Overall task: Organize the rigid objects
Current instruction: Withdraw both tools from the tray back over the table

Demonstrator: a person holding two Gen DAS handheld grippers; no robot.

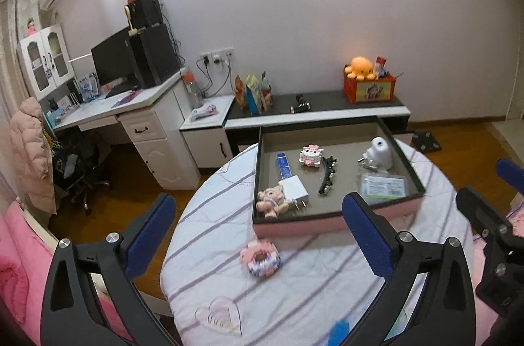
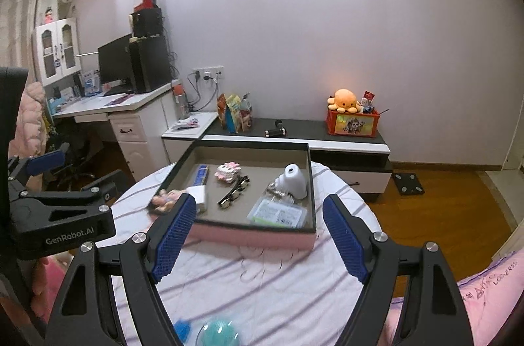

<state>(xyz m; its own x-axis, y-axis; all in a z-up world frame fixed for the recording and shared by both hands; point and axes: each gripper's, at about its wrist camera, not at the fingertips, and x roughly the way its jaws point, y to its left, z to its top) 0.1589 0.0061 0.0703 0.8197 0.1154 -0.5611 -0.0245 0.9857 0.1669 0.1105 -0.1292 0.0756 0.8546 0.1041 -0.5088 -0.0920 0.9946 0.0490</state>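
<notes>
Nearest the cameras, both grippers are hovering above the round table (image 1: 294,297) with its striped cloth: the left gripper (image 1: 258,234) and the right gripper (image 2: 258,234) are each holding their blue fingers spread wide, grasping nothing. A blurred teal ball (image 2: 217,331) and a blue scrap are sitting at the table's near edge, cut off by the frame. A pink block ring (image 1: 261,257) is lying loose on the cloth, just in front of the pink tray (image 1: 294,226). Inside the tray, a pink figure (image 1: 270,200) and a white charger (image 1: 293,189) are lying at the near left, a packaged card (image 1: 383,186) at the near right, a black hair clip (image 1: 327,175) in the middle, and a blue strip (image 1: 284,166), a small block toy (image 1: 310,156) and a white plug device (image 1: 380,153) farther back. Open cloth is lying on both sides of the ring. Beyond the table, a low cabinet (image 2: 327,146) is standing against the wall.
</notes>
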